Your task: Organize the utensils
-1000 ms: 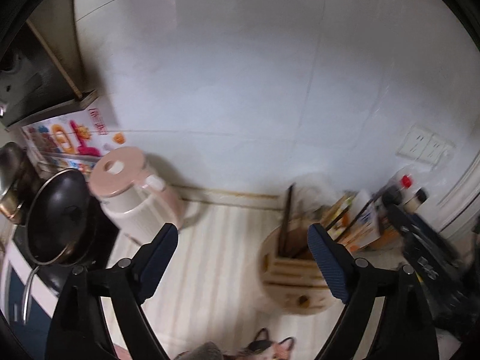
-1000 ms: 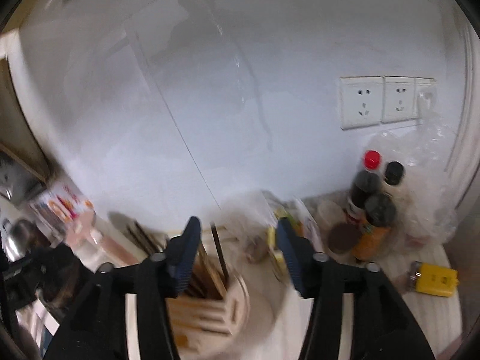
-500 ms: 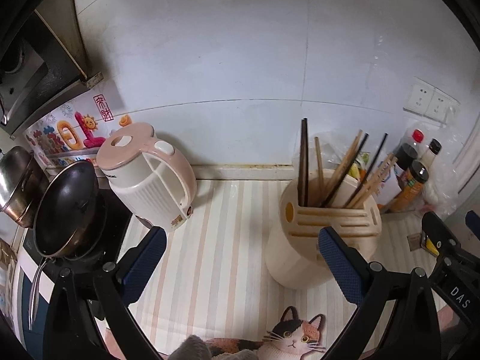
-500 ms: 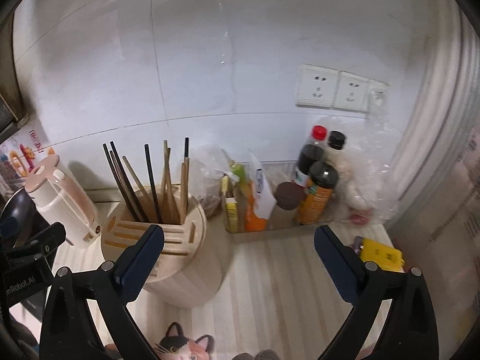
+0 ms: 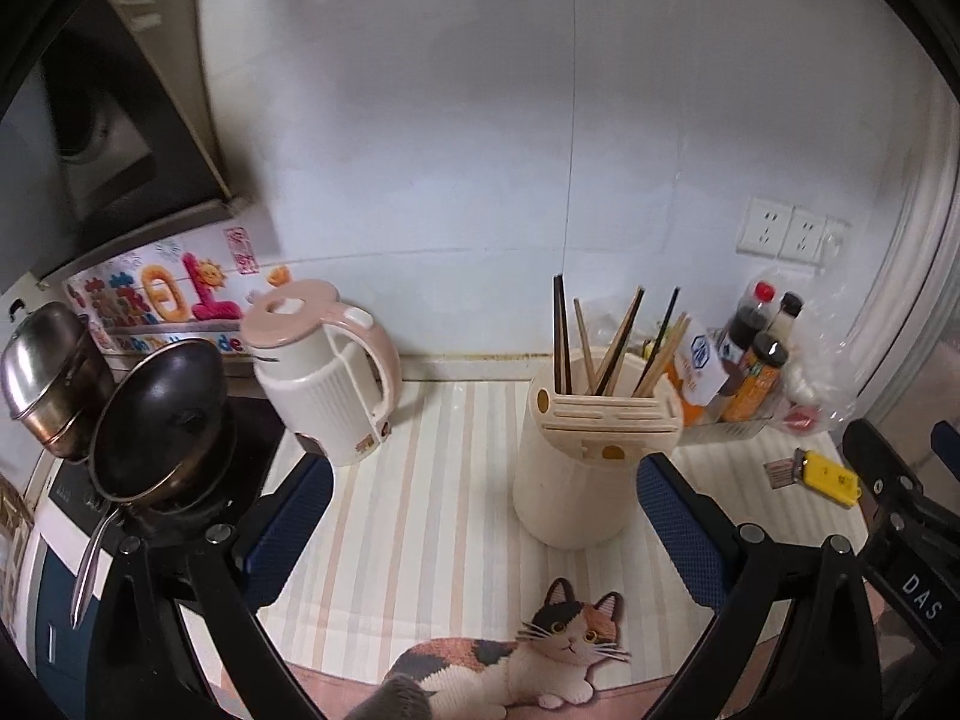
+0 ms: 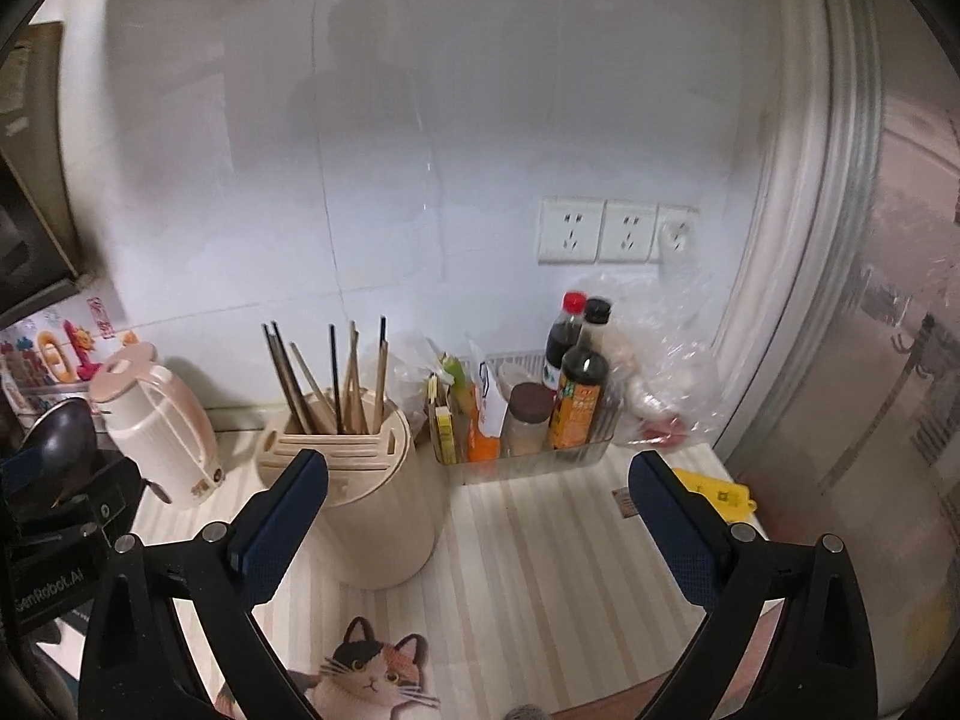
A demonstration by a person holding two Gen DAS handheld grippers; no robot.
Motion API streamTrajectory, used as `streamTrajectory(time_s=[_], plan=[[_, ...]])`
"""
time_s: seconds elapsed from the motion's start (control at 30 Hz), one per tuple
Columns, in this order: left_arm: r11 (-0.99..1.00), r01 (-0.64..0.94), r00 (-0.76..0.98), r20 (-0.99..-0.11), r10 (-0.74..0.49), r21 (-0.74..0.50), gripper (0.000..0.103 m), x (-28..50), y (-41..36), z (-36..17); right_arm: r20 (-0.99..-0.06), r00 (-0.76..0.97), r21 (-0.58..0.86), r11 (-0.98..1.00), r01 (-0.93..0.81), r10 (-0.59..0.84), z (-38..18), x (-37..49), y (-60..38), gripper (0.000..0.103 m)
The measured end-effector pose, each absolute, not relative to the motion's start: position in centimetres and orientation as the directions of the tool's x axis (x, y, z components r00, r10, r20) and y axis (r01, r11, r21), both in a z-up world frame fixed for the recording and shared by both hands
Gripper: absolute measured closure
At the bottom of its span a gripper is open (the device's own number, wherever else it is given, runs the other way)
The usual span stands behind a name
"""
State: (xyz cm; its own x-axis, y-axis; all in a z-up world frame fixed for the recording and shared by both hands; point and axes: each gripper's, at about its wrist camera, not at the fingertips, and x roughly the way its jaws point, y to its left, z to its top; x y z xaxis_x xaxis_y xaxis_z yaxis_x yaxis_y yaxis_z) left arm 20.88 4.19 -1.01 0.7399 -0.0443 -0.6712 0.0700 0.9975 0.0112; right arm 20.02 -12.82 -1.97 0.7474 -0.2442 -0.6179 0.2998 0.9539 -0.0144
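A cream utensil holder point(image 5: 576, 468) point(image 6: 384, 510) stands upright on the striped counter mat, with several wooden and dark chopsticks point(image 5: 618, 339) point(image 6: 336, 375) sticking out of its top. My left gripper point(image 5: 483, 531) is open and empty, held back from the holder, which sits just inside its right finger. My right gripper point(image 6: 477, 519) is open and empty too, and the holder stands behind its left finger. The right gripper's body shows at the right edge of the left wrist view.
A pink and white kettle point(image 5: 327, 372) stands left of the holder, with a black pan point(image 5: 159, 420) and steel pot point(image 5: 45, 378) on the stove beyond. A clear tray point(image 6: 594, 441) of sauce bottles and packets sits right. A yellow tag point(image 6: 714, 495) lies near the corner.
Both grippers have drawn back from the holder and the wall, so more of the counter and the cat-print mat shows. The right jaws spread from partly closed to wide open.
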Motion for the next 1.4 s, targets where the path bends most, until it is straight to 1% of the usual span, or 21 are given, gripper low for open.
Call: streamTrajectory(time_s=[0.2,0.47,0.63,0.73,0.87,1.03,1.4], plan=[[0.999,0.046,0.781,-0.624,-0.021,0.024,0.000,15.2,4.4,1.5,-0.564,0.787,-0.021,0.958,0.287,-0.249,0.9,14.0,-12.4,0.000],[0.999,0.035,0.783,-0.621,-0.026,0.002,0.000,9.9,4.5,3.0,-0.536,0.813,-0.029,0.967,0.251,-0.227,3.9,7.5,-11.7,0.000],[1.000,0.021,0.782,-0.622,-0.019,-0.003,0.000,7.8,4.6,3.5,-0.545,0.810,-0.036,0.971,0.235,-0.216,4.7,5.0,-11.4,0.000],[1.000,0.014,0.770,-0.637,-0.010,0.001,0.000,7.2,4.7,3.6,-0.557,0.804,-0.034,0.974,0.226,-0.206,4.9,4.4,-11.4,0.000],[1.000,0.012,0.734,-0.679,-0.014,-0.007,0.000,7.1,5.0,3.1,-0.588,0.786,-0.037,0.977,0.210,-0.191,4.7,4.4,-11.3,0.000],[1.000,0.006,0.714,-0.700,-0.005,-0.001,0.000,7.1,5.3,2.4,-0.623,0.763,-0.032,0.981,0.194,-0.171,4.1,5.0,-11.3,0.000],[1.000,0.005,0.719,-0.695,0.003,0.009,0.000,7.3,5.9,2.7,-0.631,0.758,-0.028,0.980,0.195,-0.169,3.7,5.6,-10.7,0.000]])
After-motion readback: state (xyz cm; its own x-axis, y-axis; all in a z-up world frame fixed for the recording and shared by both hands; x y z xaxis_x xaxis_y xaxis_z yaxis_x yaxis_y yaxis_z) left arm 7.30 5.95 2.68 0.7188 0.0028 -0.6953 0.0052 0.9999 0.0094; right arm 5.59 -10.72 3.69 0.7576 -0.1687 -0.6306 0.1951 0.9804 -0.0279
